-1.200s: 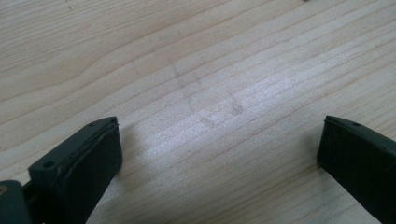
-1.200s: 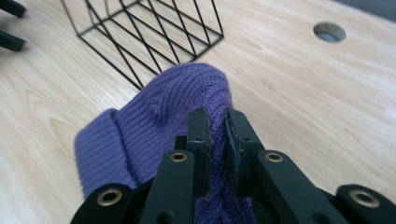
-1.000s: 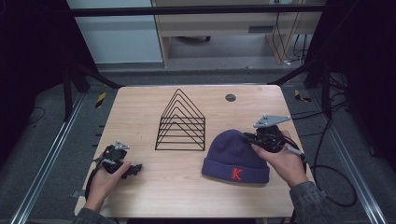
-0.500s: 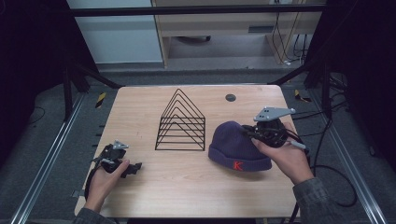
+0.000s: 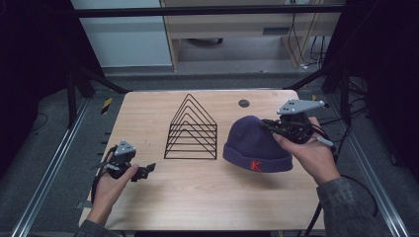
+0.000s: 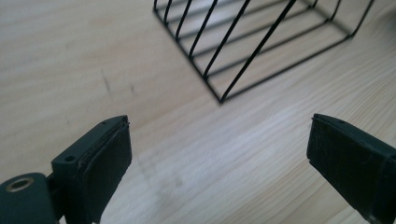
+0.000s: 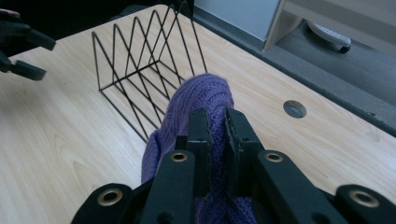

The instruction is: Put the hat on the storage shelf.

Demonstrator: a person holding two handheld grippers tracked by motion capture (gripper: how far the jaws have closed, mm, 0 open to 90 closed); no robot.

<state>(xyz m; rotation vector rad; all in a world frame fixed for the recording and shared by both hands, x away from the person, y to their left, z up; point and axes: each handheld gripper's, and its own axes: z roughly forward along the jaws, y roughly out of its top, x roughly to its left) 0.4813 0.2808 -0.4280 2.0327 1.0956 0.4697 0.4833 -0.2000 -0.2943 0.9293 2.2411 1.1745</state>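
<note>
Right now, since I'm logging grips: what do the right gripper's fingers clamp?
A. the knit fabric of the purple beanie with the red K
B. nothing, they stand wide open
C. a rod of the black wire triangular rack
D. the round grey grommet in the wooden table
A: in the right gripper view, the right gripper has its fingers pinched on a fold of the purple knit beanie; the black wire rack stands apart.

Dim, dark-edged high view; brighter, soft-focus gripper views.

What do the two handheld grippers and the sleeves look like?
Both are black two-jaw units with flat padded jaws. The right gripper carries a grey three-cornered plate; the left gripper has a smaller grey one. Black cables trail from each. Sleeves are dark grey.
</note>
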